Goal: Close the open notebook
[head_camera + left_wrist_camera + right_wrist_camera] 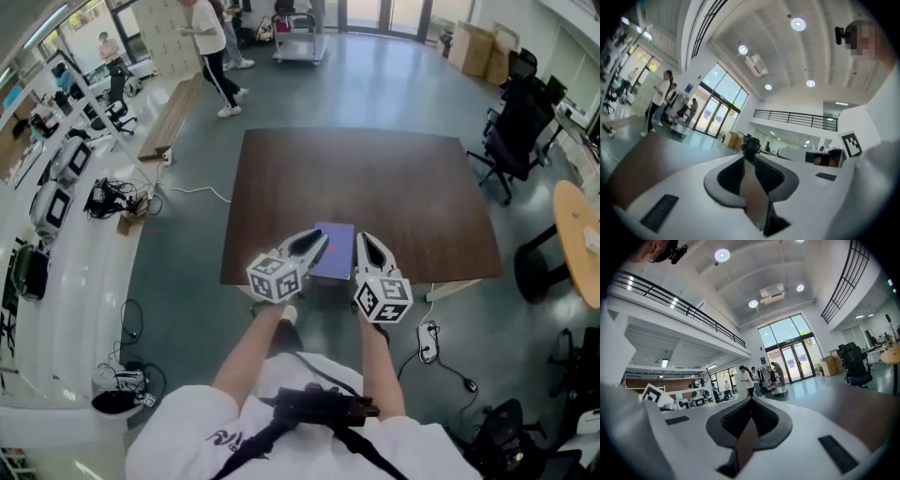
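**Notebook, blue cover: one item, near edge of counter**

Notebook (336,248): one, lying flat with its blue cover uppermost, at the near edge of the dark counter (375,178), straight ahead of the person. No spread pages show from above. It looks already closed, though a cover resting slightly ajar could not be told from here. Long axis: runs away from the person, near edge towards far.

Left gripper (320,243): one. It sits just left of the notebook, its tip overlapping the notebook's left edge as seen from above. Its fingers (771,176) are narrowly apart, with nothing between them.

Right gripper (364,246): one. It sits just right of the notebook. Its fingers (764,416) have their tips together and are empty.

Relation: both grippers point level across the counter and flank the notebook. The left appears the nearer, so any final pressing-down of the cover would likely fall to it.
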A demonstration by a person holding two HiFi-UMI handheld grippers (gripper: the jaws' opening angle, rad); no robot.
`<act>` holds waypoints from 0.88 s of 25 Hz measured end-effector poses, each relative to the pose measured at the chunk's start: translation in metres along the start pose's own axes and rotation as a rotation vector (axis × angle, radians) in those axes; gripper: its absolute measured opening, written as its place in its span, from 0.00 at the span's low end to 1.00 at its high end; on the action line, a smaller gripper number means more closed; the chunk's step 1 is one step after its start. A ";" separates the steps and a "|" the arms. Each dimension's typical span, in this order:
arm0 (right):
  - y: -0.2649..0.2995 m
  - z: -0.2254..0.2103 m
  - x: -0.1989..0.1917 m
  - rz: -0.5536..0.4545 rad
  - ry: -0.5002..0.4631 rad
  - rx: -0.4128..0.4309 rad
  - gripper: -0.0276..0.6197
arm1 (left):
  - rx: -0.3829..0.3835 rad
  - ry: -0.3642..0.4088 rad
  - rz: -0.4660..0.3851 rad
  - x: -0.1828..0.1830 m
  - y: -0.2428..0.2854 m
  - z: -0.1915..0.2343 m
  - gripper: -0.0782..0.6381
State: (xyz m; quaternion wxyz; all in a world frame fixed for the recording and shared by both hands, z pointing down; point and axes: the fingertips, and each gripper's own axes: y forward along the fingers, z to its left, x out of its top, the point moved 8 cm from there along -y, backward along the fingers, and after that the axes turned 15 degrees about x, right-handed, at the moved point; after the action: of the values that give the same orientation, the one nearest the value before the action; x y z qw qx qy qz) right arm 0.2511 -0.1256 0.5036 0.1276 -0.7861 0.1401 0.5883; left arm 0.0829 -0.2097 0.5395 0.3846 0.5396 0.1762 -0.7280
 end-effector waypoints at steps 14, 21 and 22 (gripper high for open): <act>0.012 0.085 0.008 0.001 -0.140 0.163 0.05 | 0.320 0.354 -0.266 0.072 -0.094 -0.023 0.12; 0.014 0.057 0.045 -0.072 -0.157 0.105 0.05 | 0.277 0.396 -0.294 0.090 -0.061 -0.041 0.12; 0.013 0.053 0.042 -0.064 -0.160 0.093 0.05 | 0.275 0.389 -0.290 0.085 -0.056 -0.041 0.12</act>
State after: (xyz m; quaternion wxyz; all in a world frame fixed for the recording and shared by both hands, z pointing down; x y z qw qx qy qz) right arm 0.2105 -0.1211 0.4486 0.1934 -0.7340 0.1315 0.6376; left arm 0.0571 -0.1783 0.4376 0.1585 0.6855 0.2218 -0.6751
